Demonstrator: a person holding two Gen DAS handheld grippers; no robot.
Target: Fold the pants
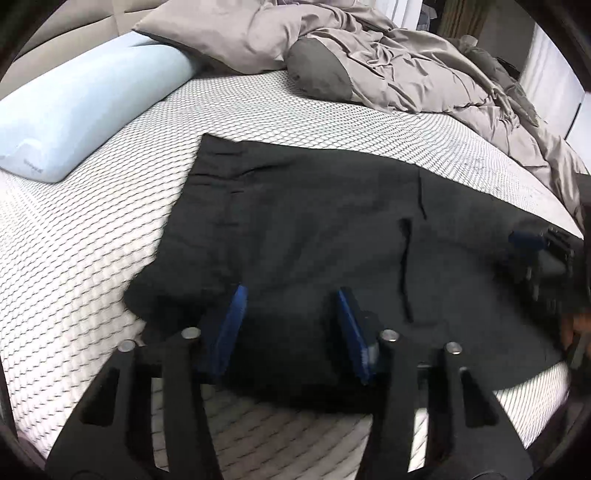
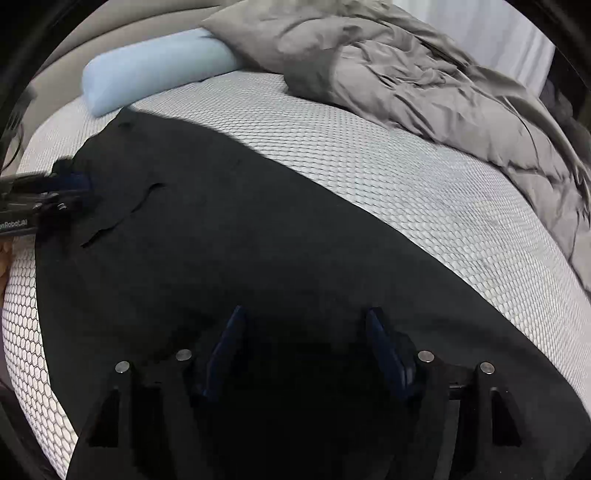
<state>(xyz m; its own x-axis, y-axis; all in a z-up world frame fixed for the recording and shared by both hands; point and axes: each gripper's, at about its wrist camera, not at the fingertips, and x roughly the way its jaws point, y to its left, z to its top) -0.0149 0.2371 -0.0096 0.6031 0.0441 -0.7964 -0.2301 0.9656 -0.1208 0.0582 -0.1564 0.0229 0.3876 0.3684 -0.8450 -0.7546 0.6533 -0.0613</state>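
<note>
Left wrist view | left gripper (image 1: pixel 290 314) jaws apart | black pants (image 1: pixel 295 221) spread flat under fingertips, ungrasped

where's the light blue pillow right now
The light blue pillow lies at the far left of the mattress in both wrist views, beside the grey pillow and beyond the black pants.

Bed: mattress (image 1: pixel 110 258) with a white cover in a dark honeycomb pattern.
Bolster: pale blue pillow (image 1: pixel 85 110) at the head edge of the bed.
Pillow: grey-beige pillow (image 1: pixel 221 33), partly overlapping the bolster's end.
Duvet: rumpled grey-beige duvet (image 2: pixel 424 81) heaped along the bed's far edge.
</note>
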